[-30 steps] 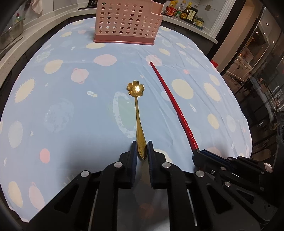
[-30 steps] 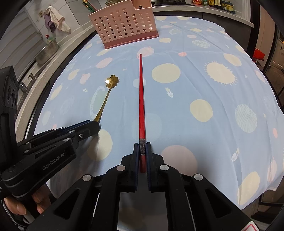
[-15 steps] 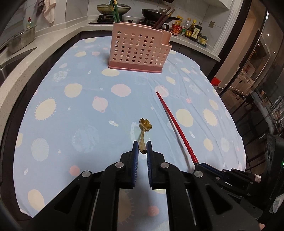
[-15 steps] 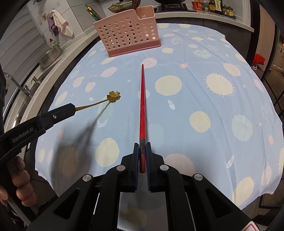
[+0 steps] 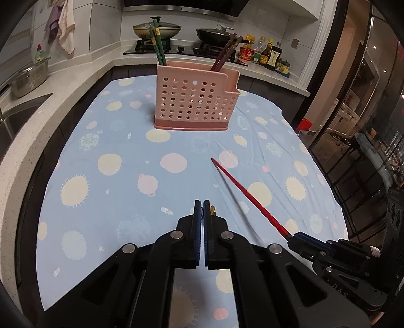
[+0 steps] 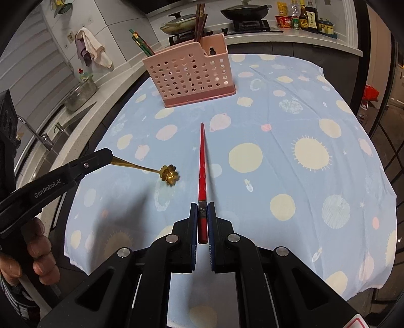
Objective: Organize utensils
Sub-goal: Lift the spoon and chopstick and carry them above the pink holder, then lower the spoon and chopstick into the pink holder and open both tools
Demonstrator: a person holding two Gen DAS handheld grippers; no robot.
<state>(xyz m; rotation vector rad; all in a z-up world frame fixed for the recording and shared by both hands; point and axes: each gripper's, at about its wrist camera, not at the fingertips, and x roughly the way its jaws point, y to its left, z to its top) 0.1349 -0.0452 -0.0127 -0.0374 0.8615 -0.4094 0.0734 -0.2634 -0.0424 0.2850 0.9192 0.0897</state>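
Hand-held gripper, left (image 6: pixel 111 155): clamped on the gold spoon (image 6: pixel 169 172), now lifted off the counter (image 5: pixel 75 156). Hand-held gripper, right (image 6: pixel 202 209): clamped on the red chopstick (image 6: pixel 202 161), likewise raised. Pink holder (image 5: pixel 194 101) stands at 12 o'clock; insertion remains.

The one clear marking is "GenRobot.AI", in pale letters along the black side of the left gripper (image 6: pixel 111 156), to the left of the pink utensil holder (image 6: pixel 192 75). Behind that holder, the sauce bottles (image 6: pixel 304 19) carry labels too small to read.
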